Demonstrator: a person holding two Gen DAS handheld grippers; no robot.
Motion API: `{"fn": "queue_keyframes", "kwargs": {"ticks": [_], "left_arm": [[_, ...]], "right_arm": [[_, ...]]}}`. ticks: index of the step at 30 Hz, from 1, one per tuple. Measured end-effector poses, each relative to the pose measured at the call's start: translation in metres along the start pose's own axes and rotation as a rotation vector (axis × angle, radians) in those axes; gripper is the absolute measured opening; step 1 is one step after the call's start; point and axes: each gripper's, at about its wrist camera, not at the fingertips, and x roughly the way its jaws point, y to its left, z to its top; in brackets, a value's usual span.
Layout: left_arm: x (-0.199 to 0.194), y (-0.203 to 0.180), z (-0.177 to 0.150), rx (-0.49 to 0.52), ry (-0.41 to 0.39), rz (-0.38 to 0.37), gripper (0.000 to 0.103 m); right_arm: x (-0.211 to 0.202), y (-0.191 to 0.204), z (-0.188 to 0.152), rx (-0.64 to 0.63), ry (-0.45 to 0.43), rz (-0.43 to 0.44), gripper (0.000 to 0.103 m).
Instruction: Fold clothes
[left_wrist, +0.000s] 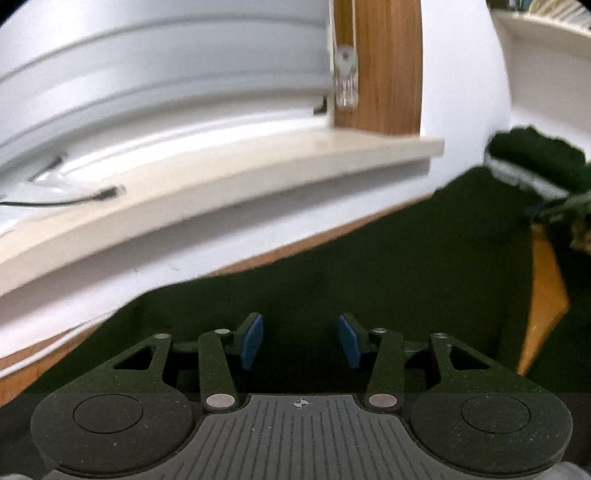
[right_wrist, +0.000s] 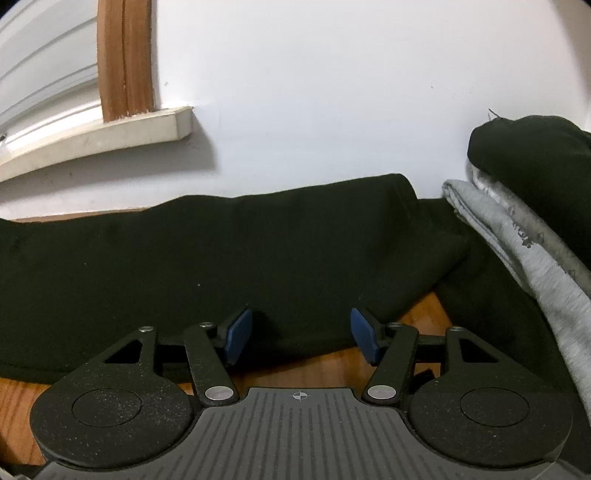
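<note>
Though blurred, seemingly soft dark garment (right_wrist: 221, 251)

both wrist views look down close over the dark garment (left_wrist: 369, 258), sharing it.

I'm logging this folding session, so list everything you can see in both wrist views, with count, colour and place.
dark garment: one, very dark green or black, spread flat on the table under both grippers.
folded clothes stack: one pile, a dark piece on top of grey ones, at the right by the wall.
wooden table: one, orange-brown, bare patches show beside the garment.
windowsill: one, cream, on the white wall behind the table.
wooden window frame: one, brown, upright above the sill.
black cable: one, lying on the sill at the left.
left gripper: one, black with blue fingers, open over the garment.
right gripper: one, black with blue fingers, open at the garment's near edge.
</note>
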Motion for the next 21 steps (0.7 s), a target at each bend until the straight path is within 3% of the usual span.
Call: {"fn": "queue_keyframes", "kwargs": {"ticks": [2, 6, 10, 13, 17, 21], "left_arm": [[0.007, 0.003, -0.007, -0.008, 0.016, -0.012, 0.05], [0.007, 0.009, -0.025, -0.015, 0.016, -0.028, 0.052], [0.0, 0.022, -0.034, -0.039, 0.009, -0.059, 0.052], [-0.005, 0.029, -0.037, 0.005, 0.014, -0.08, 0.052], [-0.014, 0.044, -0.043, 0.015, 0.014, -0.131, 0.052], [-0.018, 0.046, -0.045, 0.017, 0.013, -0.129, 0.054]], "right_arm": [[-0.003, 0.004, 0.003, -0.019, -0.02, -0.012, 0.06], [-0.014, 0.017, 0.02, 0.018, -0.072, 0.065, 0.06], [-0.007, 0.058, 0.028, -0.072, -0.052, 0.102, 0.06], [-0.002, 0.078, 0.026, -0.103, -0.027, 0.136, 0.06], [-0.006, 0.088, 0.023, -0.107, -0.027, 0.151, 0.06], [-0.009, 0.1, 0.023, -0.112, -0.025, 0.176, 0.06]]}}
